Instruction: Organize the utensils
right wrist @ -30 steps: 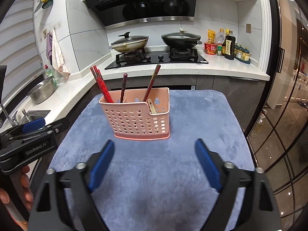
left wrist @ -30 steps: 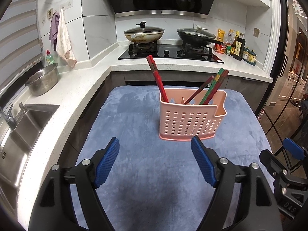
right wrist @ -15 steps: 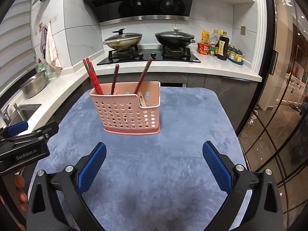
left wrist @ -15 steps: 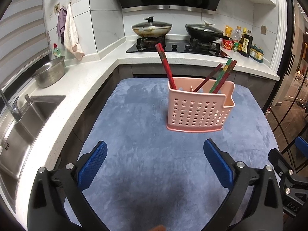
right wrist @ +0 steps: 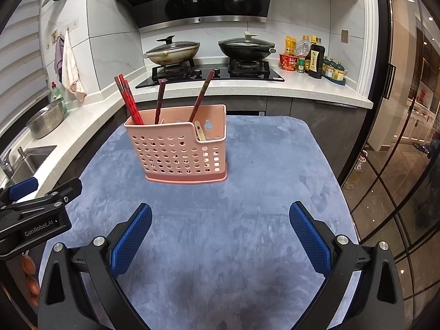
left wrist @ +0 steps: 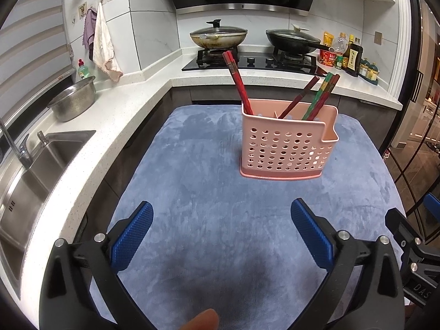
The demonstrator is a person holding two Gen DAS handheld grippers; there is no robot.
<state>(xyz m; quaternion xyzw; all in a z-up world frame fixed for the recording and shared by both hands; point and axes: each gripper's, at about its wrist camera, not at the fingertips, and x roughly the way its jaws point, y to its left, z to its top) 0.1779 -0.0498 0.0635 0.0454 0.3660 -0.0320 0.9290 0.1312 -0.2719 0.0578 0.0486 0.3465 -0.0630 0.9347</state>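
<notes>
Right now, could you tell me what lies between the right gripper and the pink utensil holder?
Nothing: only bare blue mat separates the open right gripper from the pink utensil holder, seen in the right wrist view.

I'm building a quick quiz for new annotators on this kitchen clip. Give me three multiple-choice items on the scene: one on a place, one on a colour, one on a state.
1. Where does the utensil holder stand?
A. in the sink
B. on the blue mat
C. on the stove

2. What colour is the holder?
A. pink
B. green
C. white

3. How do the left gripper and the right gripper stand?
A. both shut on chopsticks
B. one open, one shut
C. both open, nothing between the pads

Answers:
1. B: its base rests on the mat, ahead of both grippers.
2. A: its perforated walls are pink in both views.
3. C: the blue pads stand wide apart over bare mat, having just opened further; the chopsticks lean in the holder.
</notes>
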